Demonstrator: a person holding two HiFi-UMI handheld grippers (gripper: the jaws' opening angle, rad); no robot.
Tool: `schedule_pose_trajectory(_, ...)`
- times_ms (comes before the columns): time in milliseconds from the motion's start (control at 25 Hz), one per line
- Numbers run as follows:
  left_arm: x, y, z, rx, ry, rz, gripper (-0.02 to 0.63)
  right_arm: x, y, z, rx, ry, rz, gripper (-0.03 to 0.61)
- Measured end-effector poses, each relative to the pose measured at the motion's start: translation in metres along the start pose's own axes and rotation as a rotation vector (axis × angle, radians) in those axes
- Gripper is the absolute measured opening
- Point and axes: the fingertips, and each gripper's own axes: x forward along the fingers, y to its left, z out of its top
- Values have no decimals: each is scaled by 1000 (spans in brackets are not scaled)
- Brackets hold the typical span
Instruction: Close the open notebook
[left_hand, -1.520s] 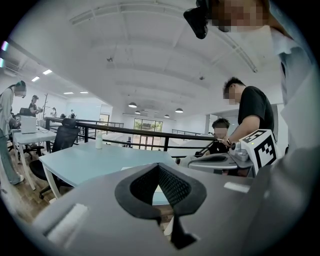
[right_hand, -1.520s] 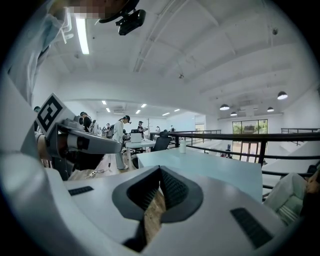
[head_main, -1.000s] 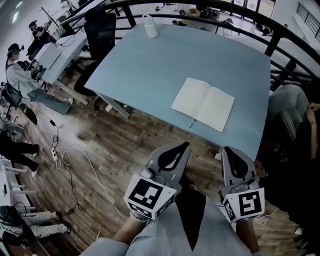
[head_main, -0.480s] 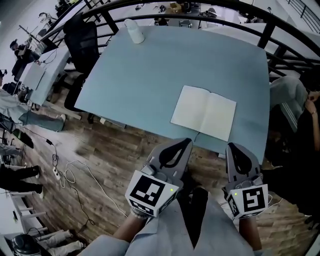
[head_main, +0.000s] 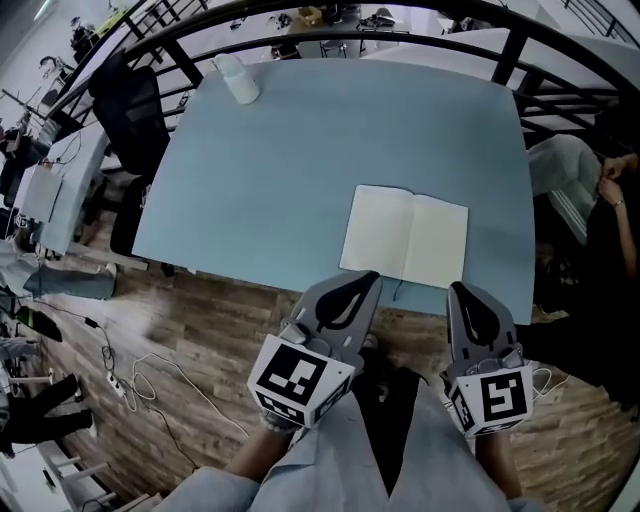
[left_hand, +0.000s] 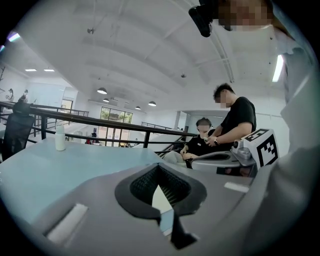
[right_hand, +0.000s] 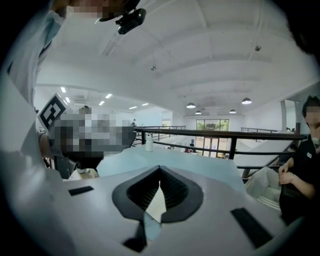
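Pale grey, smooth-shelled left tongs (head_main: 366, 280) and right tongs (head_main: 456, 292), each tapering to a rounded far tip, with a black-rimmed teardrop opening on top. At the near ends, a white left marker cube (head_main: 300, 378) and right marker cube (head_main: 492, 398), printed with black square patterns. Inside the shells, black ribbed pads (left_hand: 173, 188). Nearest, loose light blue-grey sleeves (head_main: 330, 455).
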Motion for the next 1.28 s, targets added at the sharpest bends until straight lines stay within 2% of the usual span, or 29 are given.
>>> schedule_pose_trajectory(360,13,13,-6,-22,32,-62,2,9,-4,6,12,-4,-68,0)
schedule_pose_trajectory(680,25,22,-19,-75,76,-82,3,14,-8,3,15,36,-79,0)
schedule_pose_trajectory(920,39,19,-26,-169,104,-80,3,9,-21,9,-3,54,-65,0)
schedule_pose_trajectory(1280,47,20,-38,-427,92,-45,3,14,-37,18,-13,48,37,0)
